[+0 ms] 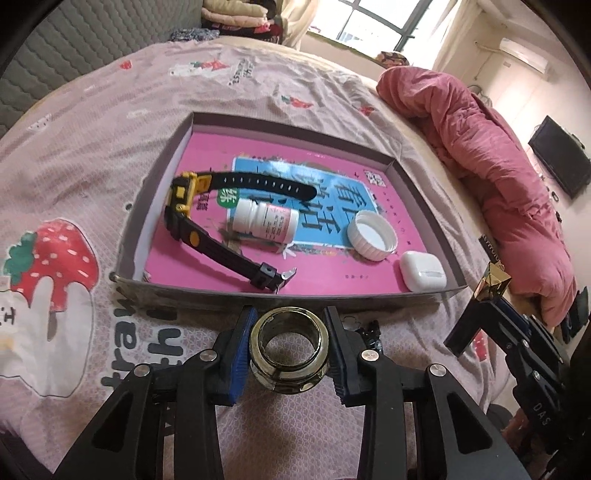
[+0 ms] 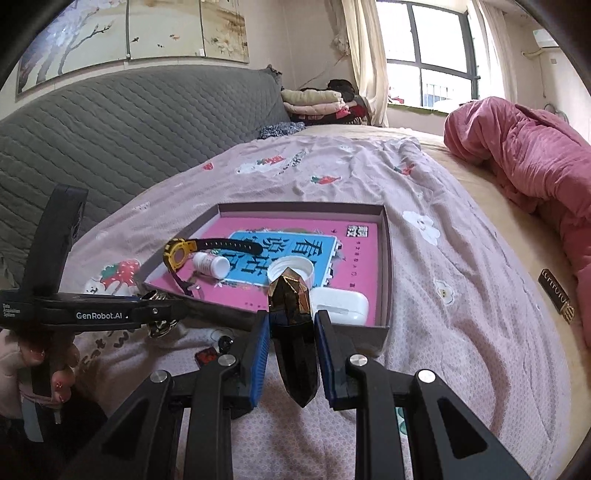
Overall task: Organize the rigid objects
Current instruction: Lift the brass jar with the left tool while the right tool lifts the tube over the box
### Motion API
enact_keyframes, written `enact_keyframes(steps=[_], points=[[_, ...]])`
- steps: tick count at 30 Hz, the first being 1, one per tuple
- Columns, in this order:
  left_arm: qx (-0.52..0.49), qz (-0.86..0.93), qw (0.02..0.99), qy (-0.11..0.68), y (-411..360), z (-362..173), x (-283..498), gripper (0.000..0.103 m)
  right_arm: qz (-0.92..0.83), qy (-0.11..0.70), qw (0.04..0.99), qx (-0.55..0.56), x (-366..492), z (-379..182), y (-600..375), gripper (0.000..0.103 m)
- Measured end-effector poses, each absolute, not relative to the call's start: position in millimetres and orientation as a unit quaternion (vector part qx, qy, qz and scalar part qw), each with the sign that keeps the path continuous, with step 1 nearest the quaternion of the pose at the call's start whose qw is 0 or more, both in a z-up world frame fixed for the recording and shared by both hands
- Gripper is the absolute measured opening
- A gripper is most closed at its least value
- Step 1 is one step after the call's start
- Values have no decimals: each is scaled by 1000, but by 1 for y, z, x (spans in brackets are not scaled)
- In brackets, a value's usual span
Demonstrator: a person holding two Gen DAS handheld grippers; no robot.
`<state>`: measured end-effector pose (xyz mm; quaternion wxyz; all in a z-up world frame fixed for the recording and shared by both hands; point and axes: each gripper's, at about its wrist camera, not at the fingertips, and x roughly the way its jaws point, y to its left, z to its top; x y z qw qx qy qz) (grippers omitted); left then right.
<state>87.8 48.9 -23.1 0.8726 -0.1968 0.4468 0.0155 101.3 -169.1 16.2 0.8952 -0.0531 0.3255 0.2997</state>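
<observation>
A: What is the left gripper (image 1: 290, 345) doing?
B: It is clamping a gold ring-shaped lid (image 1: 289, 352) just in front of the shallow box (image 1: 258, 295).
A: And the right gripper (image 2: 291, 343)?
B: It is gripping a dark faceted bottle (image 2: 293, 332) near the box's front edge, where 1 watch (image 1: 207, 218), 1 pill bottle (image 1: 264, 220), 1 white cap (image 1: 372, 235) and 1 earbud case (image 1: 423, 269) are lying.

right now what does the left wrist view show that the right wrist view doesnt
Only the left wrist view: the left gripper from behind, fingers shut on a metal ring, and a wall TV. Only the right wrist view: the person's hand on the left gripper's handle, the grey headboard, the wall painting. Both: the tray with watch, pill bottle, white cap, earbud case, and the right gripper shut on a black-and-gold faceted piece.
</observation>
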Motion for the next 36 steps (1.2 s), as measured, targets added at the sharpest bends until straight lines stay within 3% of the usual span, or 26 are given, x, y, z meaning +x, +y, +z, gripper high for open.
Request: enact_keyframes(steps=[36], points=[[-145, 32, 923, 354, 50, 31, 60, 37, 273, 291, 917, -1, 91, 47, -176, 25]])
